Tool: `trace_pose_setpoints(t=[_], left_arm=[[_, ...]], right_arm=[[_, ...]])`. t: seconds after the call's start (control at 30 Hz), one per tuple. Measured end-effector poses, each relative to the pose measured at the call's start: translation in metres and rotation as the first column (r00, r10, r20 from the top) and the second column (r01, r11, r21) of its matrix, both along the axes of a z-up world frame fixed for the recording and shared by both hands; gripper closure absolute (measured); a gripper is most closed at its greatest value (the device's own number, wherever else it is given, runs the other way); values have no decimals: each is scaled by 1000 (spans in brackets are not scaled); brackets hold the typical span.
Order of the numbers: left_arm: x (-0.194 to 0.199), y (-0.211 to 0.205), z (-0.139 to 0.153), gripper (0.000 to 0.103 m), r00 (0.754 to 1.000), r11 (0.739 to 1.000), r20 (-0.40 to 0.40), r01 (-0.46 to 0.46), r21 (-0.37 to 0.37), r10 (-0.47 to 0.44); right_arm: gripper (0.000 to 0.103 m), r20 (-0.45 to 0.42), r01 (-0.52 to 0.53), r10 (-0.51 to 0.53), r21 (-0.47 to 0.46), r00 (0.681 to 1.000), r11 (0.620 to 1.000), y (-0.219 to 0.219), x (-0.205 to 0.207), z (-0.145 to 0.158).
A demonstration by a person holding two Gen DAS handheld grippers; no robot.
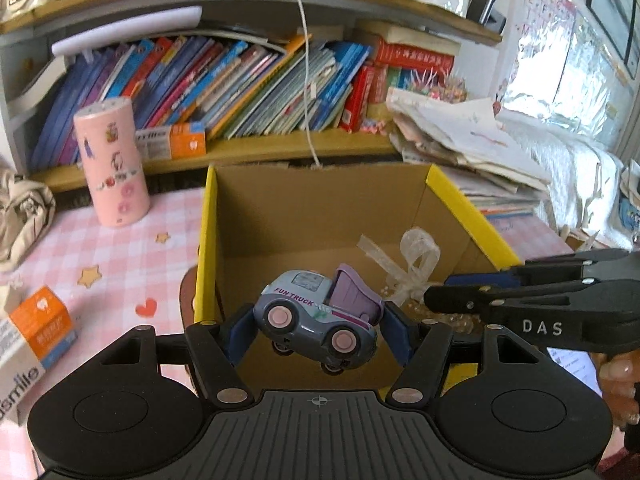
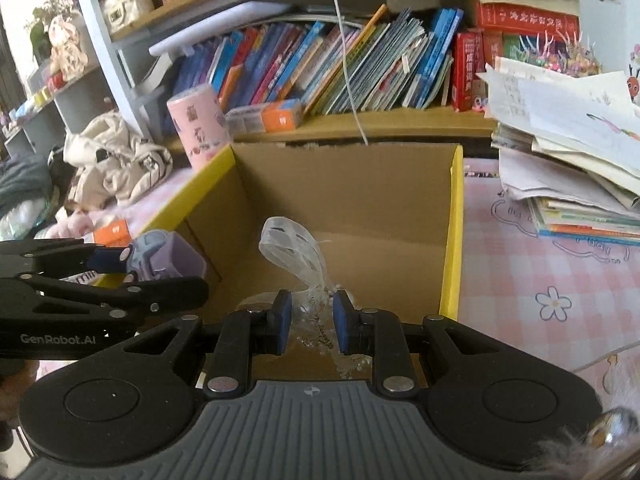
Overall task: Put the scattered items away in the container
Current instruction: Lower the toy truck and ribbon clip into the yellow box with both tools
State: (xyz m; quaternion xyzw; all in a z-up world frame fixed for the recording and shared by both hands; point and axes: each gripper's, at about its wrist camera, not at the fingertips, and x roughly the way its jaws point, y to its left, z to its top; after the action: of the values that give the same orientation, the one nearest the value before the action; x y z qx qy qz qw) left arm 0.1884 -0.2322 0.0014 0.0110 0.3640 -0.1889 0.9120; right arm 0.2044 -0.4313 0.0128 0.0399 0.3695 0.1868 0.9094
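The worktop (image 1: 120, 248) wears a pink checked cloth with stars and hearts. Behind it stands a bookshelf (image 2: 360, 64) packed with leaning picture books. A messy stack of papers and books (image 2: 568, 152) sits on the worktop to the right of the box.

The cardboard box (image 1: 320, 208) stands open in the middle, brown inside with yellow edges. A white cord (image 2: 344, 52) hangs down in front of the books to the back wall of the box.

A cream bag (image 2: 116, 160) lies slumped at the left. Near it stands a tall pink tube with stickers (image 1: 114, 160), just beside the left back corner of the box. An orange and white toothpaste carton (image 1: 36, 332) lies on the cloth at the left.

The left claw (image 1: 318, 330) hangs over the open box and holds a toy truck (image 1: 316, 316) between its blue pads. The truck is grey and purple with pink wheels and says FUN TRUCK.

The right claw (image 2: 308, 322) is also over the box. Its blue pads are close together, pinching a clear ribbon bow with beads (image 2: 296, 252) that loops up above them.
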Motion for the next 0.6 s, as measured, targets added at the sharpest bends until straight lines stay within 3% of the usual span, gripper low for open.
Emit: trace_pose_setpoints(t=[0.6], left_arm=[[-32,-2,0,37,999,1000,-41,30,-6,-30]], right_arm=[[82,-85,-66,64,-26,994,997,-4,-20,-5]])
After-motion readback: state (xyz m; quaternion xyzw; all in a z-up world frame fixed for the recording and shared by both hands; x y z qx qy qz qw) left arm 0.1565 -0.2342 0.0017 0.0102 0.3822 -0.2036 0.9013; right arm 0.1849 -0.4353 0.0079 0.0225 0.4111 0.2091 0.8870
